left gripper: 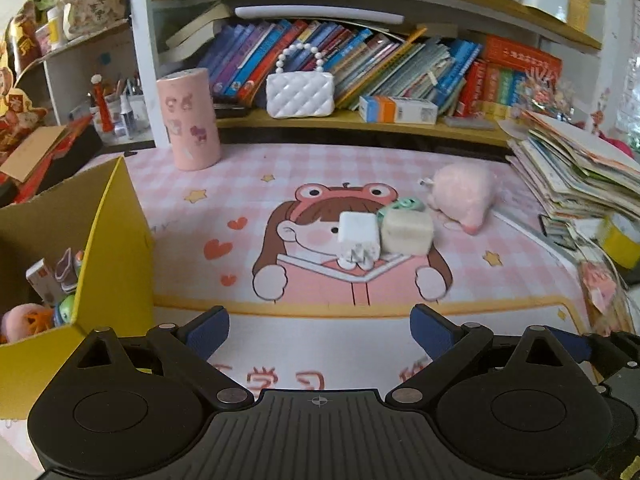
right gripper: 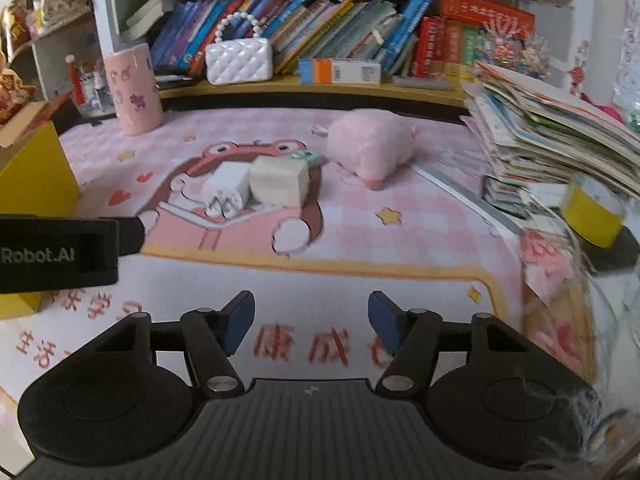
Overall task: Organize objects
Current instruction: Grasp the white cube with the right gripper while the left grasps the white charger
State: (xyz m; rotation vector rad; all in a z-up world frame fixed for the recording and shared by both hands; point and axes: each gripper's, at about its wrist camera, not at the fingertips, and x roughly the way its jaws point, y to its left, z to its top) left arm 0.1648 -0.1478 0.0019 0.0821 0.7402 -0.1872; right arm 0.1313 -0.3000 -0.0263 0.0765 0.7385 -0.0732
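A white plush block (left gripper: pixel 357 239) (right gripper: pixel 224 189) and a cream cube (left gripper: pixel 407 231) (right gripper: pixel 279 182) lie side by side in the middle of the pink desk mat (left gripper: pixel 248 184), with a small green item (left gripper: pixel 406 204) (right gripper: pixel 307 155) behind them. A pink plush pig (left gripper: pixel 464 195) (right gripper: pixel 370 145) lies to their right. A yellow cardboard box (left gripper: pixel 116 248) (right gripper: pixel 36 176) at the left holds several small toys. My left gripper (left gripper: pixel 320 330) is open and empty, short of the blocks. My right gripper (right gripper: pixel 311 320) is open and empty, also short of them.
A pink cylinder (left gripper: pixel 189 118) (right gripper: pixel 134 90) stands at the back left. A white quilted purse (left gripper: pixel 300 94) (right gripper: pixel 239 60) sits on the low shelf before rows of books. A stack of booklets (left gripper: pixel 576 176) (right gripper: pixel 552 136) and a yellow tape roll (right gripper: pixel 594 212) crowd the right.
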